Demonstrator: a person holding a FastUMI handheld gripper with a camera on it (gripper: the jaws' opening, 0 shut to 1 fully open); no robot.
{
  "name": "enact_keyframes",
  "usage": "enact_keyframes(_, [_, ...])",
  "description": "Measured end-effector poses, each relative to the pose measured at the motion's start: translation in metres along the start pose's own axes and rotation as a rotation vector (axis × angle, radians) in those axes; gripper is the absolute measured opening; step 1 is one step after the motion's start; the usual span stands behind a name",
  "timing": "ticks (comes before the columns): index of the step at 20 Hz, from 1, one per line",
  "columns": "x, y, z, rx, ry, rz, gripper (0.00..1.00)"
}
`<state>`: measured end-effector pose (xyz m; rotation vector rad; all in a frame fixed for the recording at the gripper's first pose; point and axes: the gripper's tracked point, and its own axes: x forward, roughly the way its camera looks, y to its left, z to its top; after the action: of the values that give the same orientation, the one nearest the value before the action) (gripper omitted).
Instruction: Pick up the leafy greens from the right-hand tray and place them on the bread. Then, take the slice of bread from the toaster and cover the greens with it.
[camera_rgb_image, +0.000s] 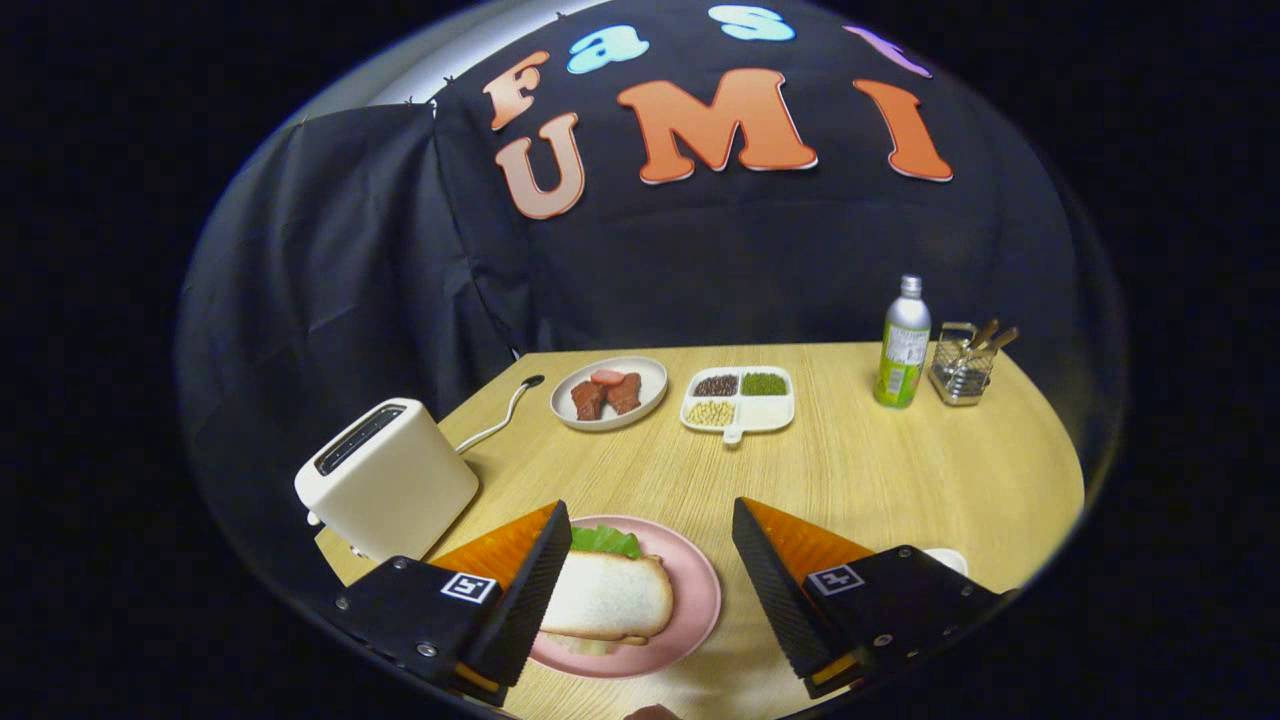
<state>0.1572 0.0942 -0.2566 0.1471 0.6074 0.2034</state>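
Gripper (645, 520) spread wide, holding nothing. Fingers sit above the wooden table (880, 480), one either side of the pink plate (695, 600).

Hidden or unclear:
- Left finger (525, 590) covers the plate's 9 o'clock edge and the near-left corner of the top bread slice (610, 597).
- Bottom slice barely visible, just a pale sliver poking out under the top one at 6 o'clock.
- Leafy greens (605, 540) mostly buried; only a ruffled green fringe sticks out at the sandwich's 12 o'clock edge.
- Toaster (385, 480) slots look dark; can't tell if anything is in them.
- Small white object (945, 557) behind the right finger (775, 590), mostly hidden, can't identify it.
- Something rounded and dark at the very bottom, cut off, can't tell what.

Task item: the sandwich is stacked on the pink plate, between the fingers and closer to the left one. Top slice white, soft-edged, lying flat, not touching either finger as far as I can see.

Rest of the table: toaster at 10 o'clock from the plate, white, cord trailing back. White plate with meat pieces (610, 392) at 12 o'clock, divided dish of beans (740, 400) just beside it at 1. Green bottle (903, 345) and wire utensil caddy (960, 365) well apart at 2 o'clock, next to each other.
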Motion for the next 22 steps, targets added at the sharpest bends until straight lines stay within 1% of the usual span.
enact_keyframes(4, [-0.039, 0.003, 0.036, -0.056, -0.131, -0.041, 0.98])
enact_keyframes(8, [-0.088, 0.008, 0.064, -0.079, -0.238, -0.056, 0.99])
enact_keyframes(11, [-0.129, 0.0, 0.091, -0.126, -0.351, -0.127, 0.99])
enact_keyframes(14, [-0.171, -0.001, 0.106, -0.158, -0.434, -0.178, 0.99])
enact_keyframes(16, [-0.2, -0.004, 0.11, -0.174, -0.48, -0.207, 0.98])
enact_keyframes(18, [-0.22, 0.001, 0.107, -0.196, -0.51, -0.208, 0.99])
enact_keyframes(22, [-0.242, 0.006, 0.093, -0.143, -0.531, -0.186, 0.98])
